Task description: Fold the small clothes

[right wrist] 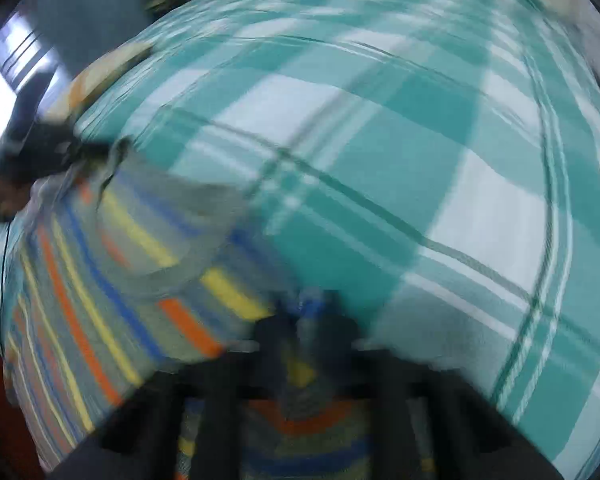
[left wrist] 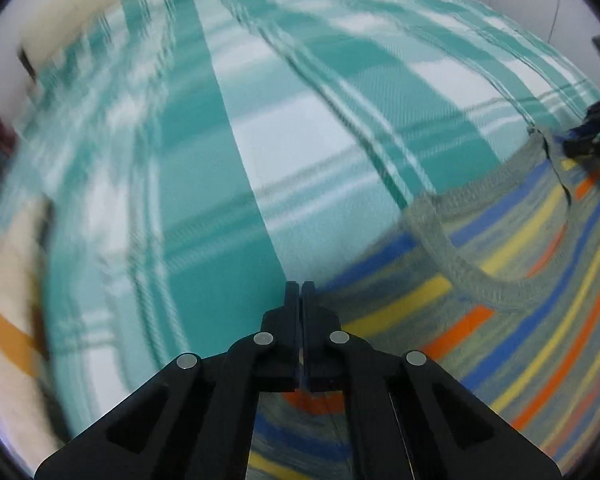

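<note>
A small striped knit garment [left wrist: 520, 280], grey with blue, yellow and orange bands and a grey ribbed neckline, is seen lying flat on a teal-and-white checked cloth [left wrist: 228, 160] that covers the surface beneath. Its near edge is pinched by the left gripper [left wrist: 301, 288], whose jaws are pressed together at the garment's border. In the blurred right wrist view the right gripper [right wrist: 312, 312] is closed narrowly on striped fabric bunched between its fingers.

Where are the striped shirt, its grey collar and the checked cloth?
striped shirt [left wrist: 540, 320]: left wrist view, on its stripes.
grey collar [left wrist: 452, 256]: left wrist view, on the ribbed band.
checked cloth [right wrist: 440, 160]: right wrist view, on a teal square.
</note>
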Motion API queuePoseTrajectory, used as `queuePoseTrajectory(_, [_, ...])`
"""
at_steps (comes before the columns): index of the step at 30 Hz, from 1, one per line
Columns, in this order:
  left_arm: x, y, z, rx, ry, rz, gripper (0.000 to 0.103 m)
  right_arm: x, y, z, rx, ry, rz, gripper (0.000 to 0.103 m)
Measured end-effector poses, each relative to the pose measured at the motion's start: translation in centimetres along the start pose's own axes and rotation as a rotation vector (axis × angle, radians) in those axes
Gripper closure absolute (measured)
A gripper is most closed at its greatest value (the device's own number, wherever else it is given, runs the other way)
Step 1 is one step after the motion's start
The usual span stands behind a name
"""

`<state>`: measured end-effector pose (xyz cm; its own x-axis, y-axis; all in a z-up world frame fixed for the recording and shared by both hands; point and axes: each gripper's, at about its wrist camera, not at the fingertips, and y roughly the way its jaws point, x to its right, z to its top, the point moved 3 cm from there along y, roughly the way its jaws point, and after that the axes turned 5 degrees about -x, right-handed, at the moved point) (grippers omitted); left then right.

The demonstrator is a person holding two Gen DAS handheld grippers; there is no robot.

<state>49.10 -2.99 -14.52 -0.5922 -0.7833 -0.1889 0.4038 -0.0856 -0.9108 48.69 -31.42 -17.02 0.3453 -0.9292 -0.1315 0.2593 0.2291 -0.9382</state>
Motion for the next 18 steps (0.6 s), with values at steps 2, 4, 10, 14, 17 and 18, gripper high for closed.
queuePoseTrajectory(2, [-0.9, -1.0, 0.7, 0.081, -0.055, 0.059, 0.103, -0.2, -1.9, 0.1, 0.077, 0.009, -0.102, 0.092])
queuePoseTrajectory(4, [-2.1, -0.1, 1.1, 0.088, -0.126, 0.115, 0.103, 0.3, -3.0, 0.3, 0.138, 0.044, -0.180, 0.092])
queuePoseTrajectory(10, [-4.9, 2.1, -1.3, 0.013, -0.255, 0.223, 0.098, -1.0, 0.7, -0.5, 0.093, 0.088, -0.321, 0.076])
queuePoseTrajectory(14, [-6.0, -1.5, -2.4, 0.063, -0.257, 0.016, 0.029, -0.1, -2.6, -1.8, 0.163, 0.190, -0.282, 0.020])
queuePoseTrajectory(17, [-4.5, -2.1, -1.9, 0.029, -0.180, -0.166, 0.018, 0.0, -5.5, -2.9, 0.230, 0.211, -0.244, 0.020])
queuePoseTrajectory(18, [-3.6, -1.7, -1.7, -0.011, -0.143, -0.241, 0.018, -0.4, -6.4, -3.3, 0.245, 0.213, -0.225, 0.020])
